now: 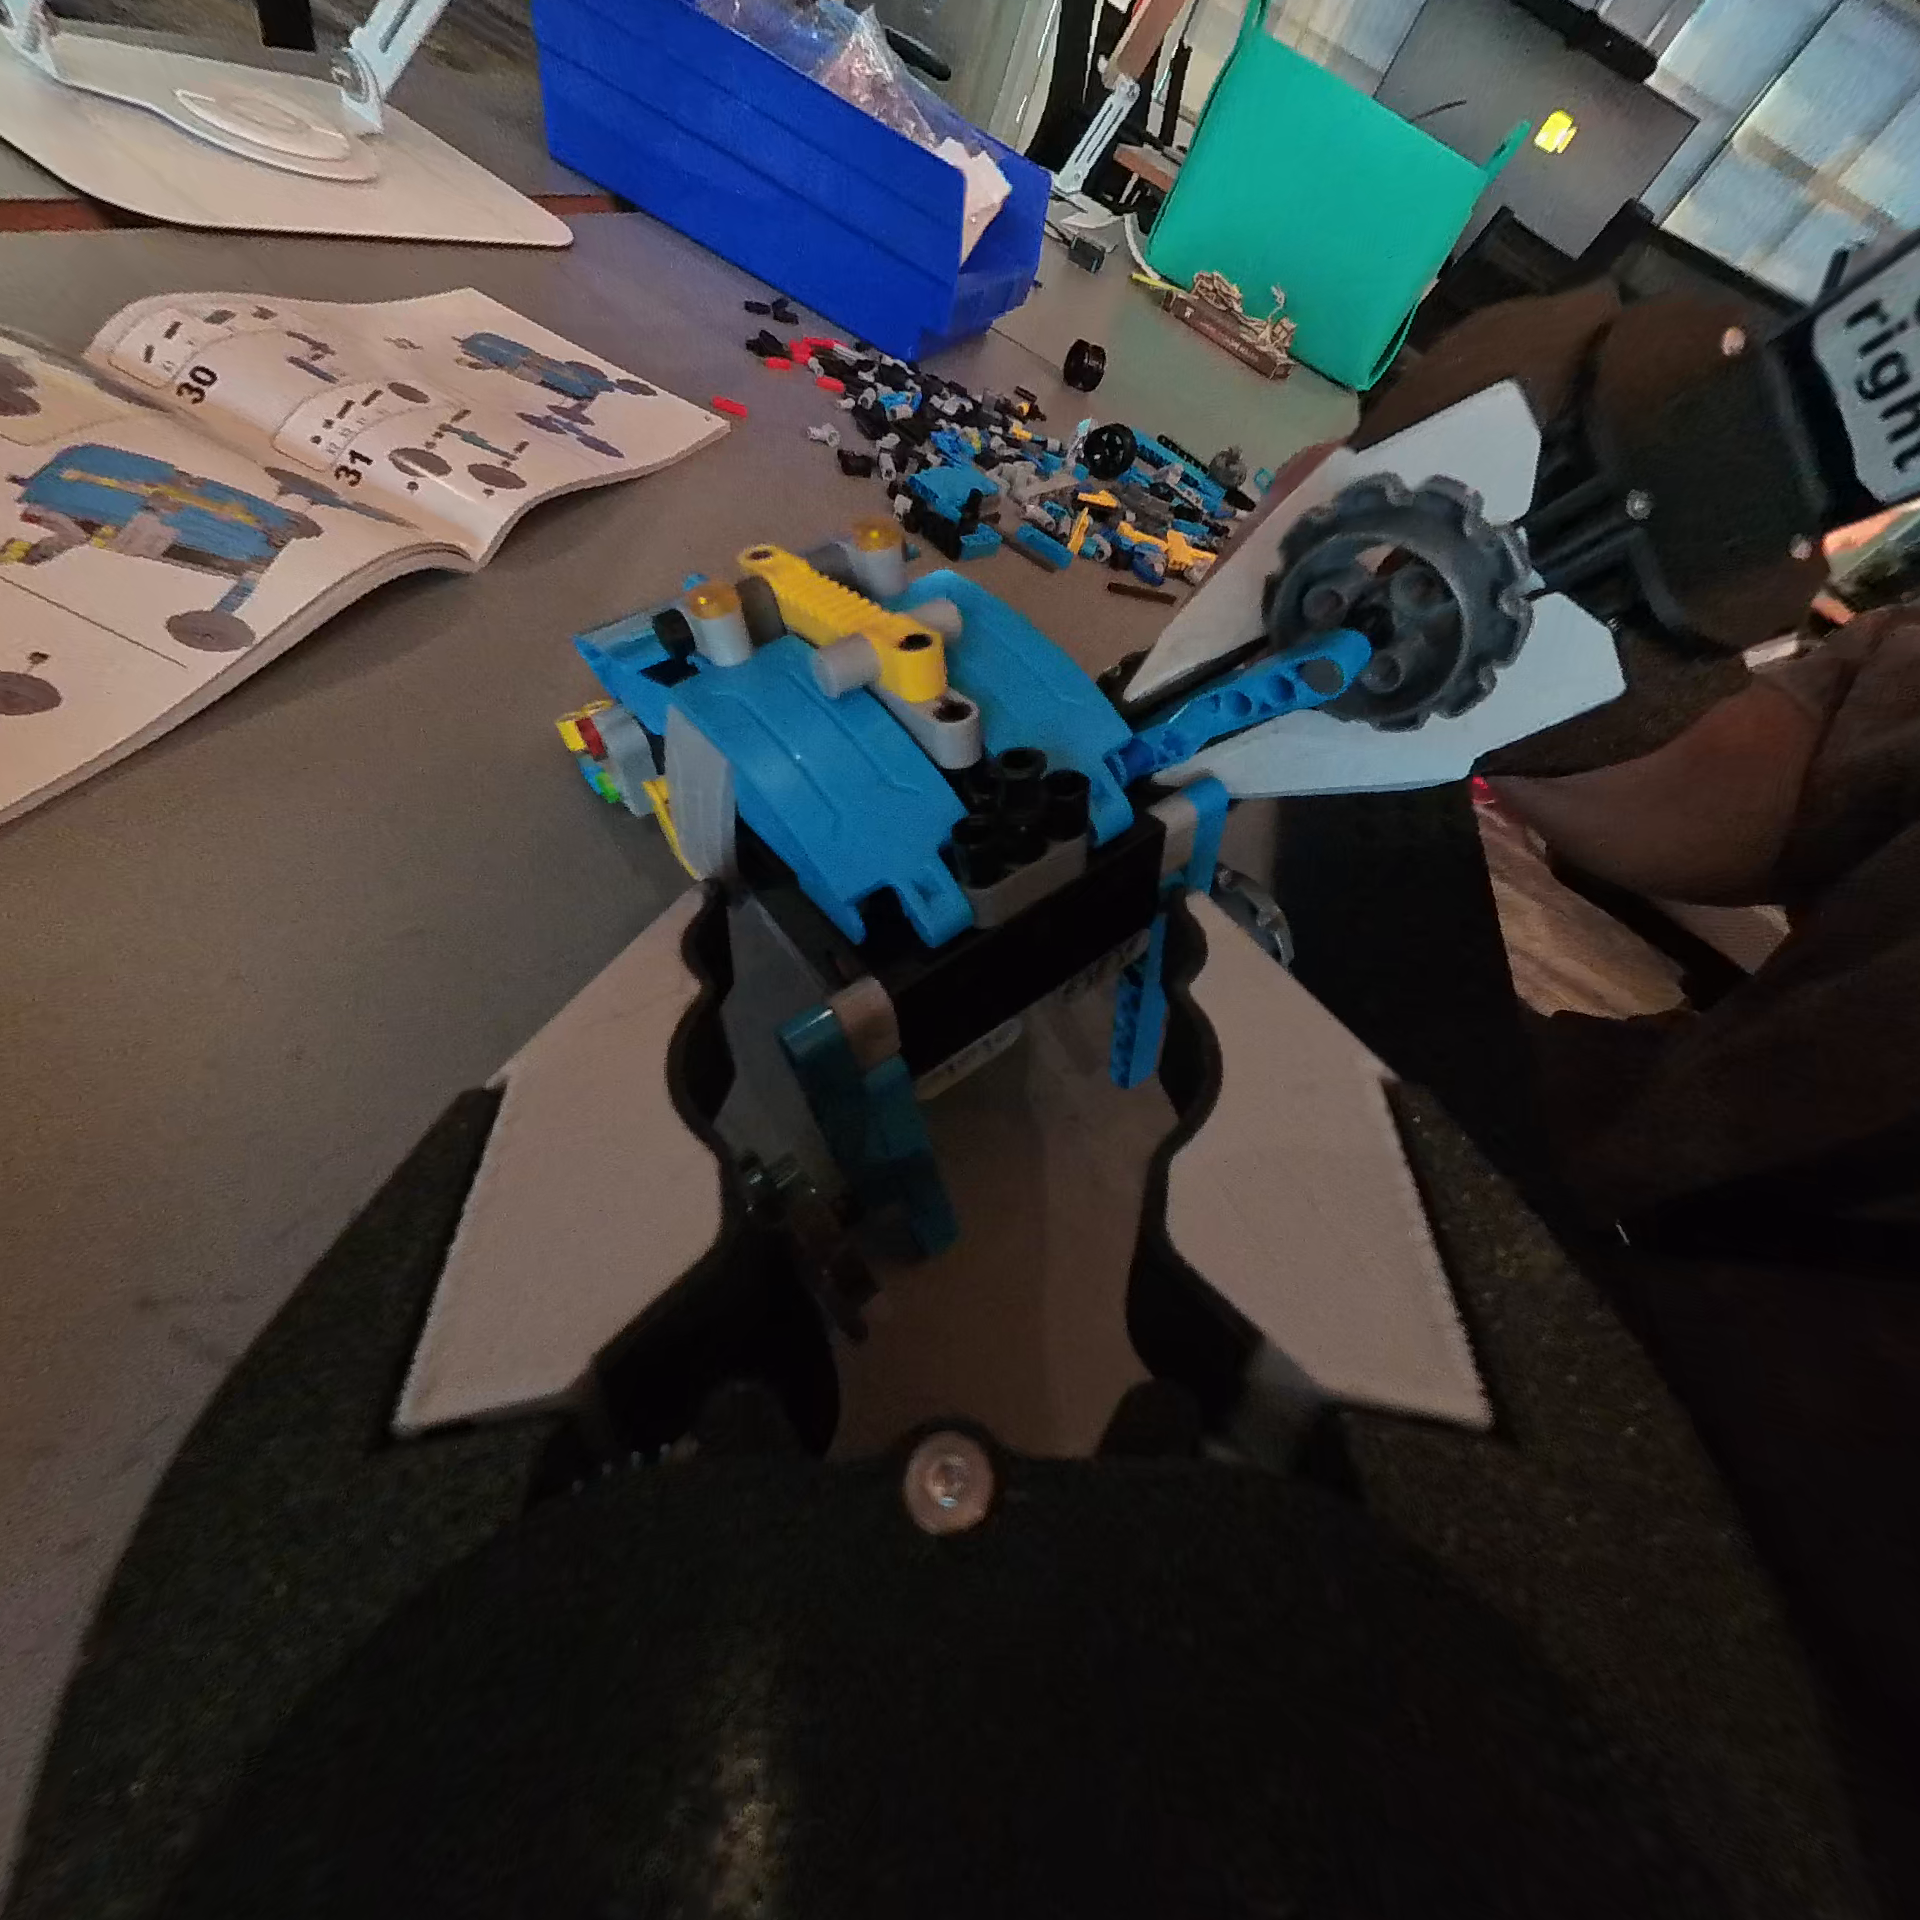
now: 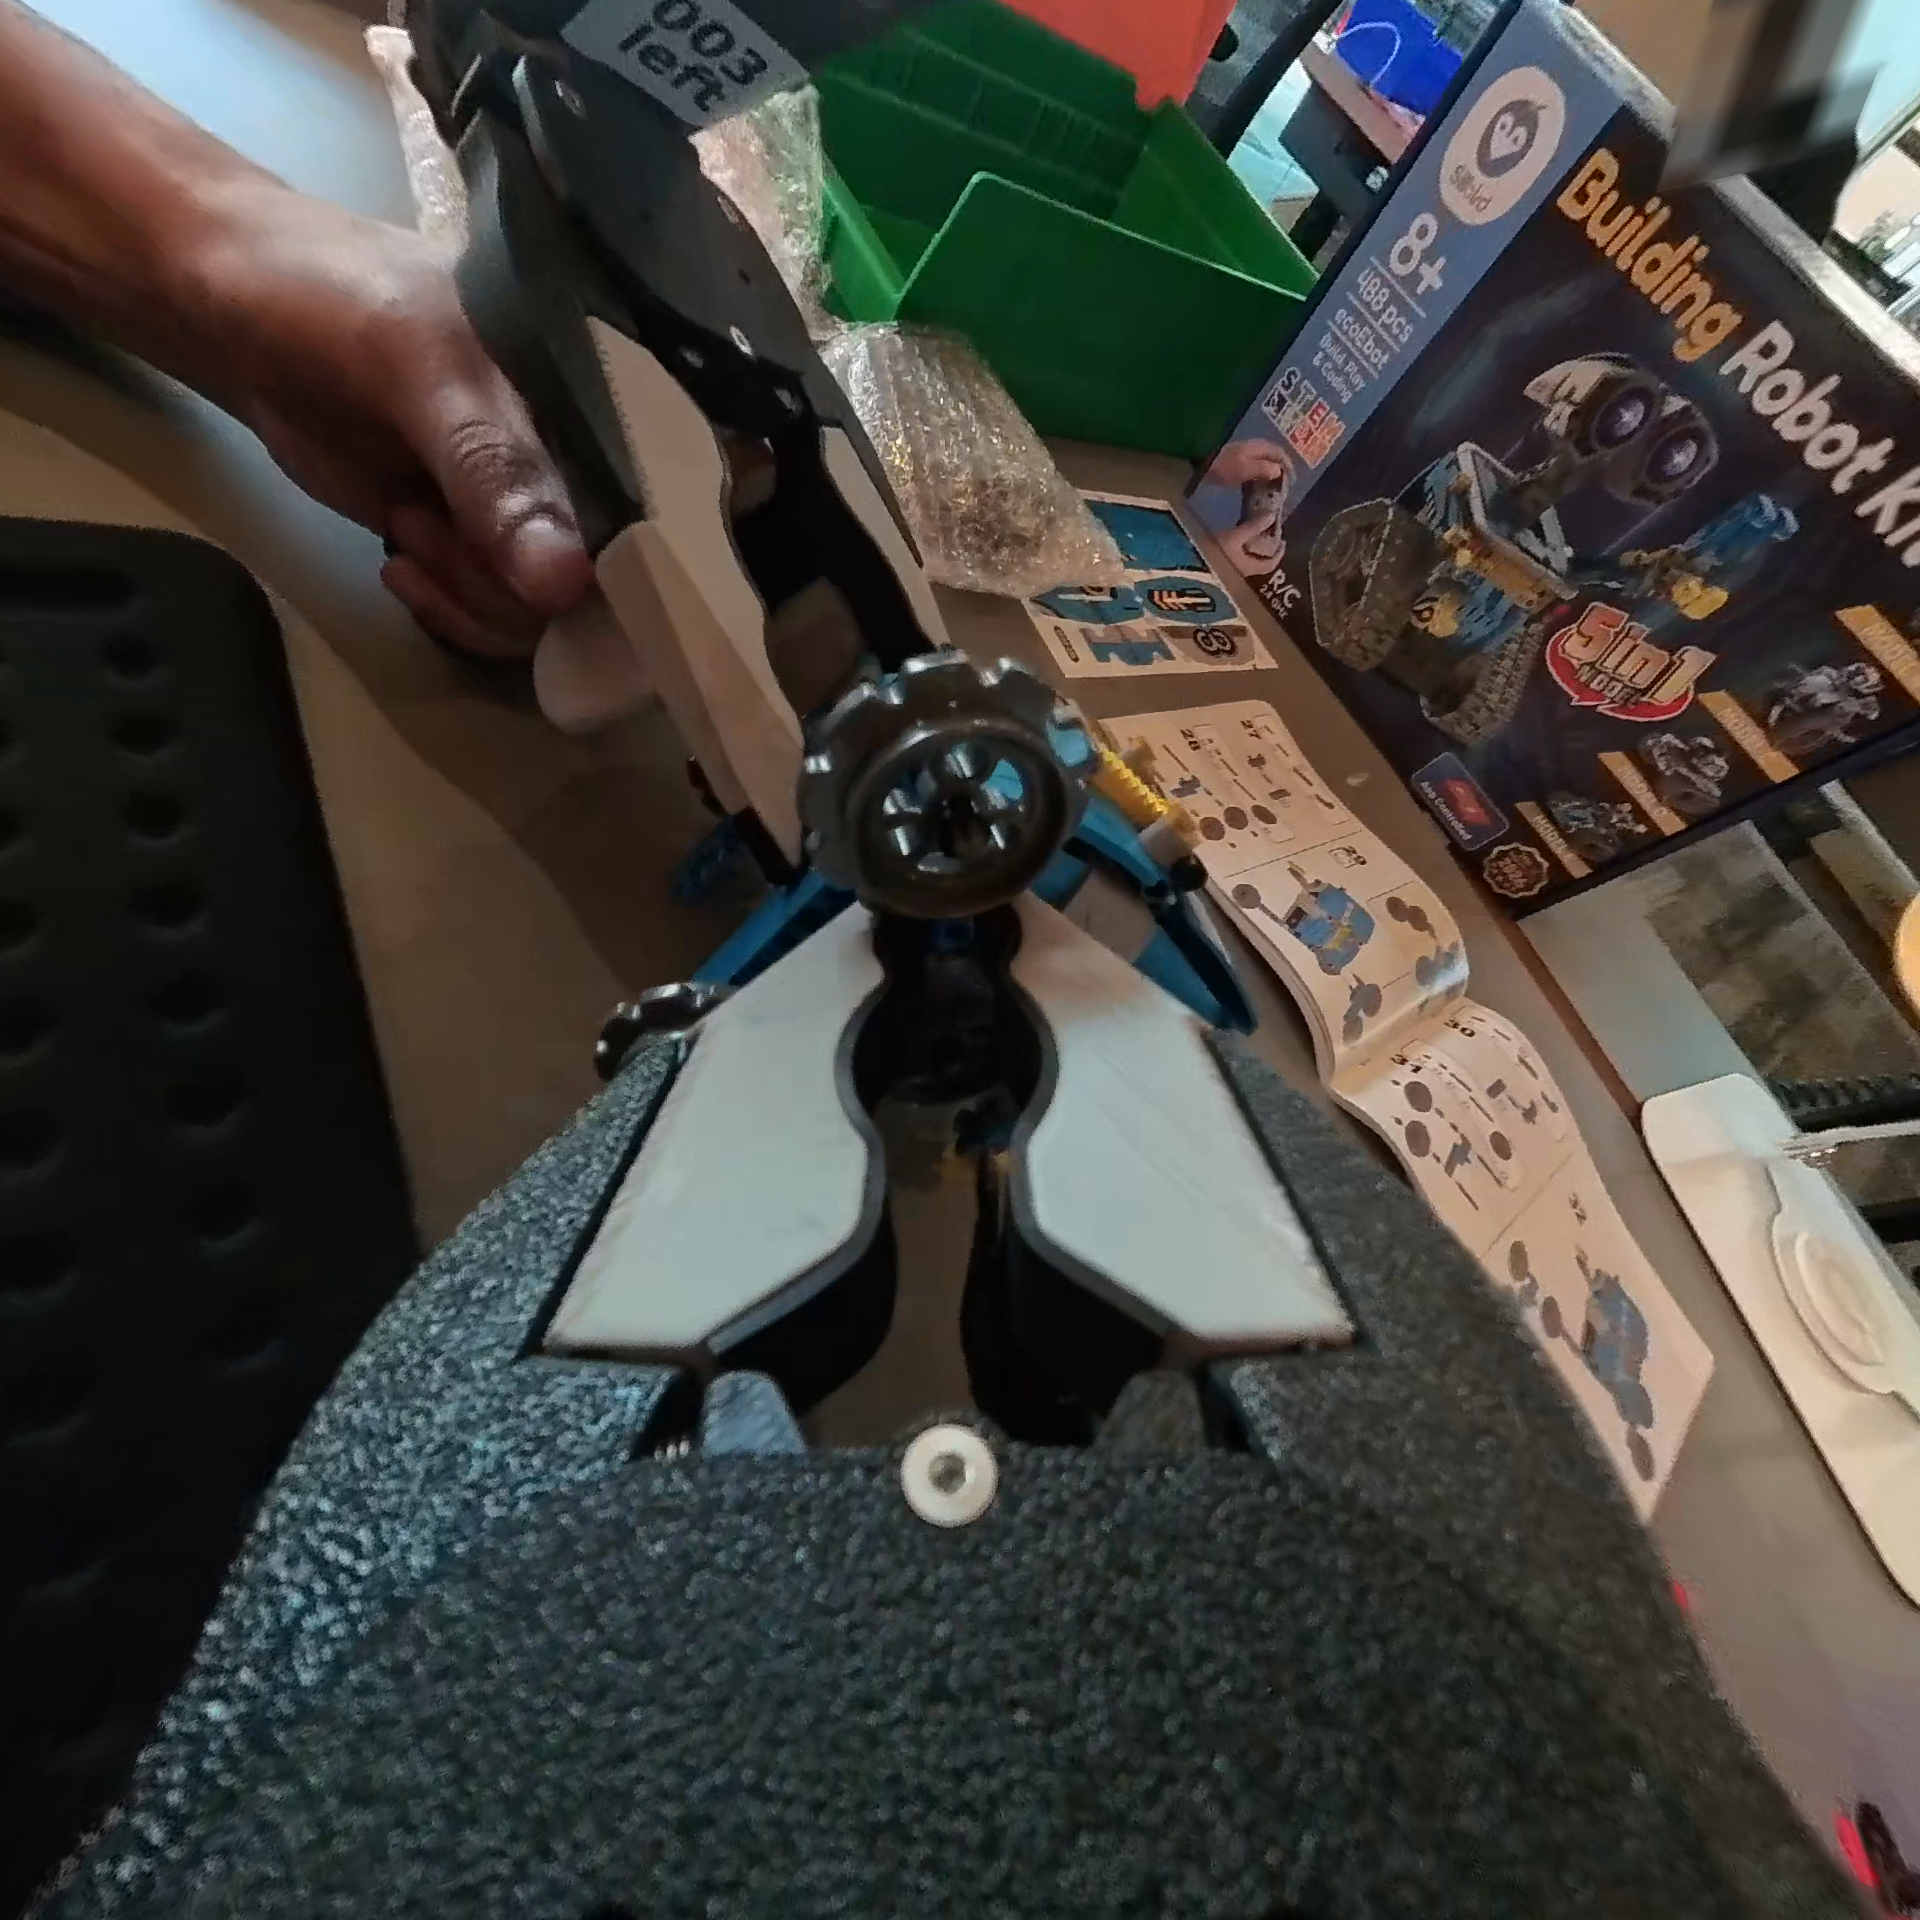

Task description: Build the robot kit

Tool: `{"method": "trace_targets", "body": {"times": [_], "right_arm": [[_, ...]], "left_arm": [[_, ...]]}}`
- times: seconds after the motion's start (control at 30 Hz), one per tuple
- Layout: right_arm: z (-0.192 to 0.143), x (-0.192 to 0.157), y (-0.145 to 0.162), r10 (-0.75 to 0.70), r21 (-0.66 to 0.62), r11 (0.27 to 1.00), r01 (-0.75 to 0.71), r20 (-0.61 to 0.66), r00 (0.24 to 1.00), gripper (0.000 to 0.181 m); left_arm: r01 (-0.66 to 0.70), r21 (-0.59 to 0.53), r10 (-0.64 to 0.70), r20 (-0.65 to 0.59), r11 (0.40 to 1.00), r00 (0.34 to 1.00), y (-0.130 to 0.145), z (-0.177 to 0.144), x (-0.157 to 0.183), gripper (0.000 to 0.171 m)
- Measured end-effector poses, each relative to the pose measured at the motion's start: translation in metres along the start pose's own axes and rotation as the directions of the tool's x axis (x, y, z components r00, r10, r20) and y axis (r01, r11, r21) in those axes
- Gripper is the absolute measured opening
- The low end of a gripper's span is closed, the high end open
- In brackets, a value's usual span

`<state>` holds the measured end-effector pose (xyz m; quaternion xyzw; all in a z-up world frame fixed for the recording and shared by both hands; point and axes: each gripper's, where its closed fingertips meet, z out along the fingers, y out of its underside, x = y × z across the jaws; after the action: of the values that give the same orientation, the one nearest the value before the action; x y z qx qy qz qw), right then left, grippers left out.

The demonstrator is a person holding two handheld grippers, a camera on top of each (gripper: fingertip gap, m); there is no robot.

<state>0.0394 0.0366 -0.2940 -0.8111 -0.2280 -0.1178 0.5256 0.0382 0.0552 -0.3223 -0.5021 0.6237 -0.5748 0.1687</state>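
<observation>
My left gripper is shut on a blue brick-built vehicle body, clamping its black and grey rear end above the grey table. A yellow beam lies across its top. My right gripper comes in from the right, shut on a dark grey toothed wheel that sits at the end of a blue beam on the model. In the right wrist view the wheel fills the space just past my right gripper. A hand holds the left gripper, whose white fingers reach behind the wheel.
An open instruction booklet lies at the left. A pile of loose bricks lies beyond the model, with a blue bin and green bag behind. The kit box, green bins, a bubble-wrap bag and a sticker sheet stand farther off.
</observation>
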Motion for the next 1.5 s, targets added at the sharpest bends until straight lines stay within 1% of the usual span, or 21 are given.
{"method": "trace_targets", "body": {"times": [0.03, 0.13, 0.2, 0.37, 0.43, 0.57, 0.67, 0.77, 0.83, 0.93, 1.0, 1.07, 1.13, 1.17, 1.2, 1.27, 1.3, 1.33, 1.37, 1.43, 1.5], "right_arm": [[0.000, 0.000, -0.001, -0.018, -0.001, 1.000, 0.018, -0.005, 1.000, 0.011], [0.001, -0.001, -0.004, -0.123, 0.008, 0.992, 0.123, -0.033, 0.992, 0.010], [0.002, -0.001, -0.005, -0.203, 0.028, 0.978, 0.205, -0.050, 0.978, 0.010], [0.000, -0.003, -0.006, -0.291, 0.129, 0.946, 0.298, -0.066, 0.954, 0.010], [-0.001, -0.004, -0.007, -0.345, 0.144, 0.925, 0.352, -0.071, 0.936, 0.011], [0.002, -0.004, -0.008, -0.347, 0.123, 0.929, 0.349, -0.039, 0.937, 0.010], [0.004, -0.003, -0.006, -0.274, 0.077, 0.959, 0.273, 0.002, 0.962, 0.011], [0.003, -0.003, -0.005, -0.239, 0.045, 0.970, 0.238, 0.021, 0.971, 0.011], [0.004, -0.003, -0.005, -0.213, 0.048, 0.976, 0.211, 0.026, 0.977, 0.011], [0.002, 0.002, -0.004, -0.149, 0.055, 0.988, 0.147, 0.039, 0.988, 0.010], [-0.003, 0.011, -0.005, -0.122, 0.060, 0.991, 0.121, 0.017, 0.992, 0.010], [-0.010, 0.018, -0.010, -0.043, 0.080, 0.996, 0.041, 0.027, 0.999, 0.011], [-0.021, 0.021, -0.021, 0.114, 0.137, 0.982, -0.128, 0.104, 0.988, 0.011], [-0.026, 0.022, -0.029, 0.206, 0.171, 0.958, -0.232, 0.158, 0.966, 0.011], [-0.033, 0.022, -0.038, 0.295, 0.206, 0.917, -0.341, 0.226, 0.929, 0.011], [-0.052, 0.017, -0.057, 0.408, 0.266, 0.811, -0.521, 0.381, 0.829, 0.011], [-0.061, 0.014, -0.064, 0.432, 0.283, 0.766, -0.577, 0.437, 0.789, 0.011], [-0.070, 0.010, -0.070, 0.434, 0.300, 0.740, -0.602, 0.470, 0.768, 0.010], [-0.080, 0.003, -0.077, 0.414, 0.317, 0.733, -0.602, 0.494, 0.765, 0.009], [-0.100, -0.013, -0.088, 0.349, 0.356, 0.746, -0.563, 0.512, 0.785, 0.011], [-0.119, -0.031, -0.097, 0.300, 0.364, 0.760, -0.539, 0.539, 0.787, 0.011]], "left_arm": [[0.014, 0.006, -0.014, -0.008, 1.000, 1.000, -0.001, -0.001, 0.000, 0.083], [0.062, 0.017, -0.061, -0.039, 0.998, 0.997, -0.003, -0.002, -0.001, 0.083], [0.065, 0.018, -0.064, -0.040, 0.998, 0.997, -0.003, -0.002, -0.002, 0.084], [0.064, 0.015, -0.063, -0.046, 0.998, 0.997, -0.003, -0.002, -0.001, 0.084], [0.049, 0.011, -0.048, -0.041, 0.999, 0.998, -0.002, -0.001, 0.000, 0.085], [0.046, 0.012, -0.045, -0.036, 0.999, 0.998, -0.003, -0.002, -0.001, 0.085], [0.040, 0.012, -0.040, -0.026, 0.999, 0.999, -0.003, -0.001, -0.002, 0.085], [0.027, 0.007, -0.027, -0.022, 1.000, 0.999, -0.003, -0.002, -0.003, 0.085], [0.006, 0.024, -0.006, 0.002, 1.000, 1.000, -0.009, -0.006, -0.006, 0.086], [-0.051, 0.056, 0.047, 0.073, 0.997, 0.996, -0.023, -0.020, -0.014, 0.087], [-0.051, 0.094, 0.044, 0.074, 0.994, 0.996, -0.030, -0.030, -0.006, 0.083], [-0.087, 0.120, 0.080, 0.067, 0.989, 0.995, -0.034, -0.036, 0.011, 0.069], [-0.124, 0.117, 0.115, 0.077, 0.985, 0.990, -0.036, -0.037, 0.031, 0.060], [-0.120, 0.112, 0.112, 0.078, 0.986, 0.991, -0.037, -0.035, 0.042, 0.055], [-0.104, 0.105, 0.096, 0.078, 0.989, 0.992, -0.039, -0.033, 0.051, 0.051], [-0.060, 0.123, 0.055, 0.045, 0.991, 0.997, -0.046, -0.032, 0.076, 0.044], [-0.033, 0.146, 0.032, 0.012, 0.989, 0.999, -0.051, -0.032, 0.090, 0.038], [-0.010, 0.168, 0.013, -0.016, 0.986, 1.000, -0.055, -0.033, 0.104, 0.035], [0.006, 0.186, 0.001, -0.036, 0.983, 0.999, -0.059, -0.034, 0.118, 0.032], [0.018, 0.207, -0.003, -0.072, 0.978, 0.997, -0.063, -0.034, 0.146, 0.028], [-0.018, 0.222, 0.034, -0.070, 0.975, 0.997, -0.066, -0.035, 0.173, 0.025]]}}
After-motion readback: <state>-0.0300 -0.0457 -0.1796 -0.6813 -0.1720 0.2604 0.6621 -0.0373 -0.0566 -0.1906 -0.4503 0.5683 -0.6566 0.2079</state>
